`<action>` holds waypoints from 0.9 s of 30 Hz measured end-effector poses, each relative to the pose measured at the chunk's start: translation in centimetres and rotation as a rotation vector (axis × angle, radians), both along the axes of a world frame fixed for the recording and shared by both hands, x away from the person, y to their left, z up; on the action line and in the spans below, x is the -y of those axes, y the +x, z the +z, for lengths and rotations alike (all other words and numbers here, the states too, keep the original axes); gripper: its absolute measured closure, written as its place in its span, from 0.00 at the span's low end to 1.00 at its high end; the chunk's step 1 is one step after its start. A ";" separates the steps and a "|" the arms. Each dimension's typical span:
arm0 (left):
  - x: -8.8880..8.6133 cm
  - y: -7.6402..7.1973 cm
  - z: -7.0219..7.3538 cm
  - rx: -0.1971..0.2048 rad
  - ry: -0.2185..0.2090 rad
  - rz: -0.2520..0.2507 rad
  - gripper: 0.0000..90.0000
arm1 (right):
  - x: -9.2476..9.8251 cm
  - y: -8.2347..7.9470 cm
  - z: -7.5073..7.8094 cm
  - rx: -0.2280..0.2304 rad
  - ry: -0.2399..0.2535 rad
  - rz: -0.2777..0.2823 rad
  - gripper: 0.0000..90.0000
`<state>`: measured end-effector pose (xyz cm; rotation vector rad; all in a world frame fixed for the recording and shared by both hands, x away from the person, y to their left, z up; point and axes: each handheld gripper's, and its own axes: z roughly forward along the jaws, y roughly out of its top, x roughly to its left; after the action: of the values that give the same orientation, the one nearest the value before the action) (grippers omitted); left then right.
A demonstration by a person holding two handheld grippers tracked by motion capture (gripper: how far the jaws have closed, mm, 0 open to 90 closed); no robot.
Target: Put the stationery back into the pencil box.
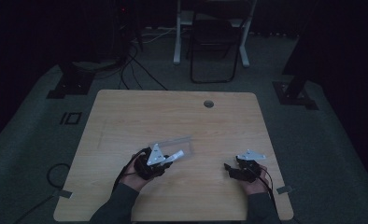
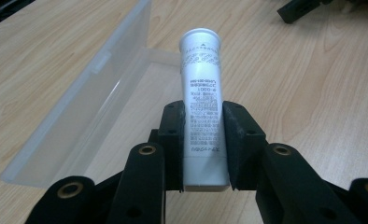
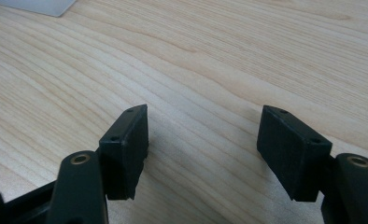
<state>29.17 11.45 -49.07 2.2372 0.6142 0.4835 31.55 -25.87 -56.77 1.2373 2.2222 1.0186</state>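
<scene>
Two forearms in dark sleeves come in nearest the camera in the high view, each hand carrying a gripper low over the pale wooden tabletop [image 1: 126,112]. On the person's left, the left gripper [image 1: 166,161] holds a white tube [image 1: 176,155] that points toward a clear plastic box [image 1: 170,141] lying just beyond it. Well apart, near the tabletop's right edge, sits the right gripper [image 1: 226,166], with nothing near its tip. A round hole [image 1: 208,103] marks the far side of the tabletop, and a folding chair [image 1: 213,42] stands on the dim floor behind.

From the left gripper view, the fingers [image 2: 173,135] are clenched on the lower part of the white tube [image 2: 201,84], one pad on each side. It carries small grey print, and its round capped end points away, tilted over the open clear plastic box [image 2: 79,112]. That box lies on the wood with its lid raised along the left. At the top right corner a dark part of the other gripper [image 2: 299,9] shows.

From the right gripper view, the fingers [image 3: 126,140] stand released and wide apart, with bare wood grain between them. A corner of the clear plastic box [image 3: 42,5] peeks in at the top left.
</scene>
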 end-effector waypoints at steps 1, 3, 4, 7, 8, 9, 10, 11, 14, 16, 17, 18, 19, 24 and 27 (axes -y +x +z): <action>0.0 0.2 0.0 0.000 -0.005 0.009 0.79 | 0.0 0.0 0.0 0.001 0.000 0.000 0.38; 0.0 0.3 0.0 -0.001 -0.011 0.013 0.79 | 0.0 0.0 0.0 0.000 0.000 0.000 0.38; 0.0 0.3 0.1 -0.001 -0.009 0.012 0.79 | 0.0 0.0 0.0 0.000 0.000 0.000 0.38; 0.1 0.5 0.1 0.000 -0.007 0.015 0.79 | 0.0 0.0 0.0 0.000 0.000 0.000 0.38; 0.1 0.5 0.1 0.000 -0.005 0.015 0.79 | 0.0 0.0 0.0 0.000 0.000 0.000 0.38; 0.1 0.6 0.2 0.001 -0.005 0.016 0.79 | 0.0 0.0 0.0 0.000 0.000 0.000 0.38; 0.2 0.6 0.2 0.002 -0.006 0.017 0.79 | 0.0 0.0 0.0 0.001 0.000 0.000 0.38; 0.2 0.7 0.2 0.003 -0.005 0.018 0.79 | 0.0 0.0 0.0 0.000 0.000 0.000 0.38; 0.2 0.9 0.2 0.006 -0.001 0.021 0.79 | 0.0 0.0 0.0 0.000 0.000 0.000 0.38; 0.2 0.9 0.3 0.007 -0.004 0.023 0.79 | 0.0 0.0 0.0 0.000 0.000 0.000 0.38; 0.3 1.0 0.3 0.008 -0.005 0.025 0.79 | 0.0 0.0 0.0 0.000 0.000 0.000 0.38; 0.3 1.0 0.3 0.008 -0.005 0.025 0.79 | 0.0 0.0 0.0 0.000 0.000 0.000 0.38; 0.3 1.1 0.4 0.011 -0.004 0.026 0.79 | 0.0 0.0 0.0 0.000 0.000 0.000 0.38; 0.4 1.2 0.5 0.015 -0.006 0.028 0.79 | 0.0 0.0 0.0 0.001 0.000 0.000 0.38; 0.5 1.3 0.7 0.018 -0.011 0.027 0.79 | 0.0 0.0 0.0 0.000 0.000 0.000 0.38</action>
<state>30.46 10.94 -48.37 2.2142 0.6366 0.5120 31.55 -25.87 -56.78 1.2370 2.2221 1.0188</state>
